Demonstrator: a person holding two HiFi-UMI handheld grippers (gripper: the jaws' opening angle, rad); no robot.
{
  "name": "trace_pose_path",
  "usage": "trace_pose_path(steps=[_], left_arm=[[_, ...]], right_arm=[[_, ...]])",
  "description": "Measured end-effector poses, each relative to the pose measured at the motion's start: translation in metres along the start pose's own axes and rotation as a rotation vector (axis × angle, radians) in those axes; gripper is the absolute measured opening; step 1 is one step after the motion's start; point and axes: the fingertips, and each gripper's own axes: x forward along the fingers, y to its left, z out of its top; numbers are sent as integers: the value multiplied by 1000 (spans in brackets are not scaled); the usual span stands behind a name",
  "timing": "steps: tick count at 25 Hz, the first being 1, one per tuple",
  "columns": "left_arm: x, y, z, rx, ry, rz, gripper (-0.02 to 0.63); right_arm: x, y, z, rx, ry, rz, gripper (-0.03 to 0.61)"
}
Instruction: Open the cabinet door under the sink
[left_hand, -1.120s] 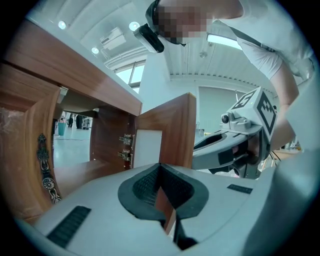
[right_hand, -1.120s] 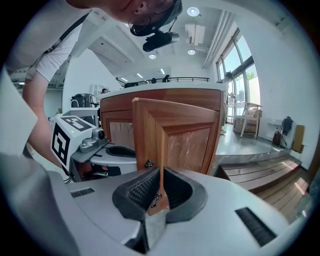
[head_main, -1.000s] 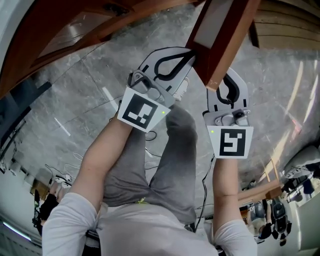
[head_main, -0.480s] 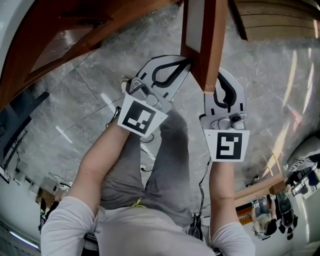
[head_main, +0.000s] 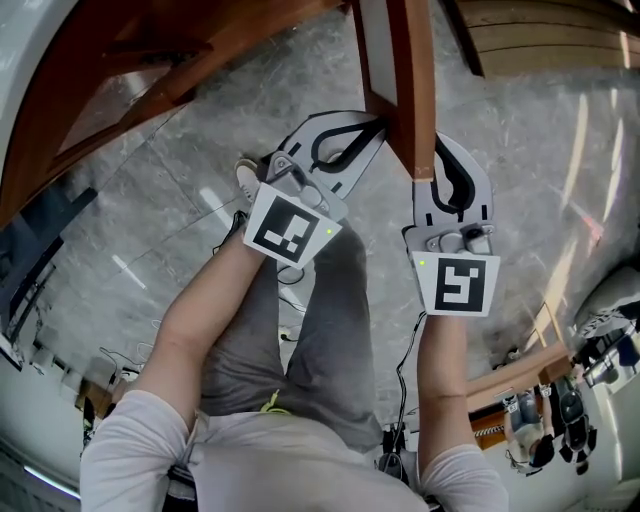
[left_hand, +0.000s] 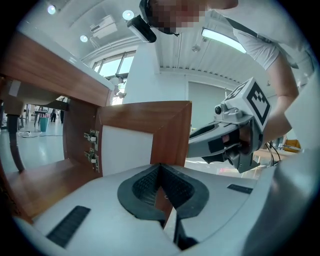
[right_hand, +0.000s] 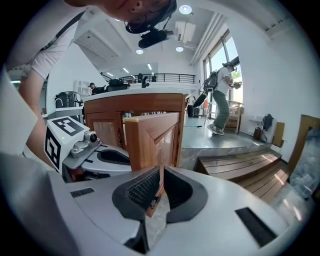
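Fingers (right_hand: 142, 191) of right gripper (right_hand: 161, 172) pinched on lower corner of cabinet door (right_hand: 150, 137); left gripper (left_hand: 160, 166) fingers pressed together, tips beside door's inner face; both forearms (head_main: 200, 310) stretched forward.

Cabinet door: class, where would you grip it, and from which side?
Probably pinch the cabinet door at its free vertical edge, opposite the hinges, coming at that edge with one jaw on each face. It stands open as a flat panel, so only its edge is thin enough to clamp.
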Motion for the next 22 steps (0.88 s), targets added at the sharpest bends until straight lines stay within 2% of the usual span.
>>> trace_pose_path(steps=[5, 12, 22], left_arm=[[5, -9, 13, 16, -13, -21, 9], [5, -9, 18, 23, -6, -15, 9], [-4, 2, 27, 7, 5, 60, 9]], right_arm=[[-6, -14, -5, 11, 21, -29, 49], [-25, -60, -21, 62, 63, -149, 46], [-33, -63, -24, 79, 79, -146, 46]])
